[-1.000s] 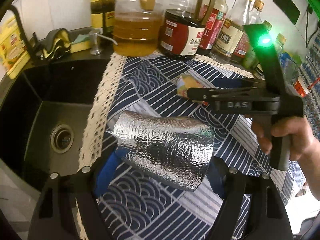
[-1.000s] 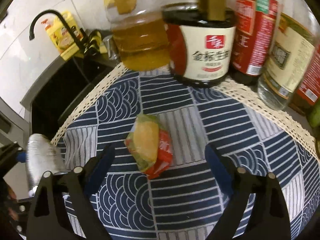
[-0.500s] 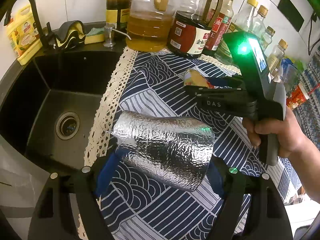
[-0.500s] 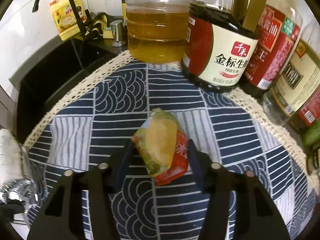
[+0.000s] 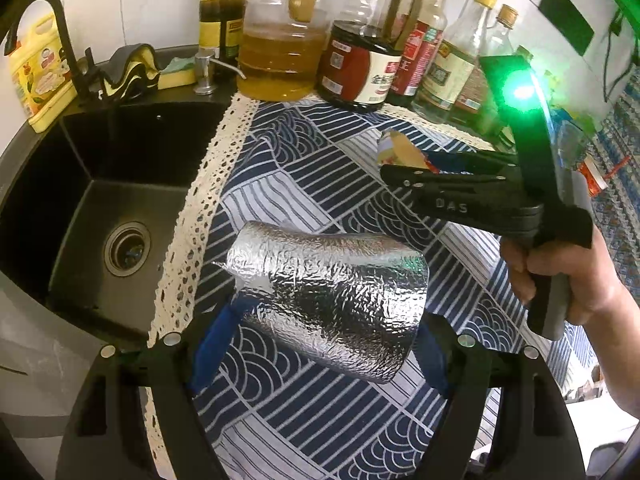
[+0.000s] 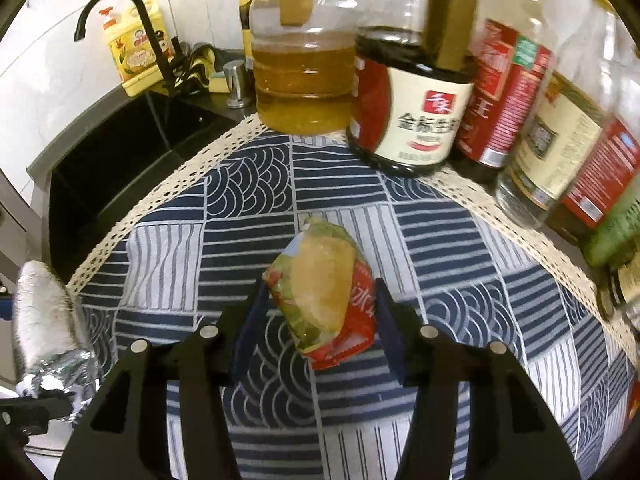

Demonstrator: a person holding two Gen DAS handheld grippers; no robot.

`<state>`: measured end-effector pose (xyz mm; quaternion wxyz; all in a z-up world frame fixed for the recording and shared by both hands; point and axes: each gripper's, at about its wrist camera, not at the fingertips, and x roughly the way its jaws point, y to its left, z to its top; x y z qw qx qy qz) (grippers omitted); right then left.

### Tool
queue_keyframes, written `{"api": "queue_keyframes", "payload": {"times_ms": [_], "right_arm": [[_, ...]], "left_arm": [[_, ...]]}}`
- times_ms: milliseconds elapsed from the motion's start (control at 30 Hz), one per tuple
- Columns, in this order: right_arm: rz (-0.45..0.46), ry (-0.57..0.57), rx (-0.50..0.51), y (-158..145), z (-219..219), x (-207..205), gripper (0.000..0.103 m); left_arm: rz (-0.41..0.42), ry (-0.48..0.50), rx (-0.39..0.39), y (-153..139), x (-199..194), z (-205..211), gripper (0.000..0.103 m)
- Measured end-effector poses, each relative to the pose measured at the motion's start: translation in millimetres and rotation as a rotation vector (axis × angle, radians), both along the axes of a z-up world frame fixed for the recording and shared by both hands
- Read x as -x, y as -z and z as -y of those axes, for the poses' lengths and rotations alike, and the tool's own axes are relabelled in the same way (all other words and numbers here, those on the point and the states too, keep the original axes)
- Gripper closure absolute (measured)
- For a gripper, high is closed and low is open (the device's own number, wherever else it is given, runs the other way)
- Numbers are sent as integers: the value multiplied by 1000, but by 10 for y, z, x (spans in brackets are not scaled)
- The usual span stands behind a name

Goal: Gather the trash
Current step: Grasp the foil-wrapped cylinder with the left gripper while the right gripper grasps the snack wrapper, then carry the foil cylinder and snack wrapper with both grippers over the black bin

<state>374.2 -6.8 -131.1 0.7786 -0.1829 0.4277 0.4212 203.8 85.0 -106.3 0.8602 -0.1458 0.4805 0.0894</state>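
Observation:
A curled sheet of silver foil (image 5: 332, 296) hangs over the blue patterned cloth (image 5: 304, 176), and my left gripper (image 5: 328, 320) is shut on it, blue pads pressing both ends. The foil (image 6: 40, 320) also shows at the left edge of the right wrist view. A crumpled green, yellow and red snack packet (image 6: 316, 280) sits between the pads of my right gripper (image 6: 320, 308), which is shut on it just above the cloth. Seen from the left wrist, the right gripper (image 5: 404, 162) holds the packet (image 5: 396, 146) to the upper right of the foil, a person's hand (image 5: 568, 280) on its handle.
A black sink (image 5: 100, 200) with a faucet (image 5: 48, 20) lies left of the cloth's lace edge. An oil jug (image 5: 280, 60), a soy sauce bottle (image 5: 360, 72) and several more bottles (image 6: 540, 140) line the back. A yellow detergent bottle (image 5: 36, 76) stands behind the sink.
The right gripper's jaws closed from wide apart onto the snack packet and raised it slightly. The left gripper kept its hold on the foil and drew back a little from the bottles.

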Motion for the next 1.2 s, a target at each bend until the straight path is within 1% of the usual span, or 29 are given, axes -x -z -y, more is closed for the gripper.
{"api": "queue_keyframes", "payload": {"times_ms": [300,533,733,867,967,1067,1200], "right_arm": [[10,76,-12,-217,446,325,50],[8,162,-30,-372,829,740,50],[10,259,-50,-495,1167,1164,50],[11,311,-70,-553,1364,1457,50],[-35,341,-105,-555,1484,1660,50],[-35,360,-121,-554,1547,1918,50],[-59,368,-144,-513,1575,2200,50]], "left_arm": [[32,72,-1,-58,144,150,26],[50,130,-4,-93,316,208,26],[74,187,0,-146,496,264,26],[91,224,2,-203,690,331,26],[103,259,-3,-241,871,406,26],[99,282,7,-227,1021,458,26],[92,296,26,-168,1274,516,26]]}}
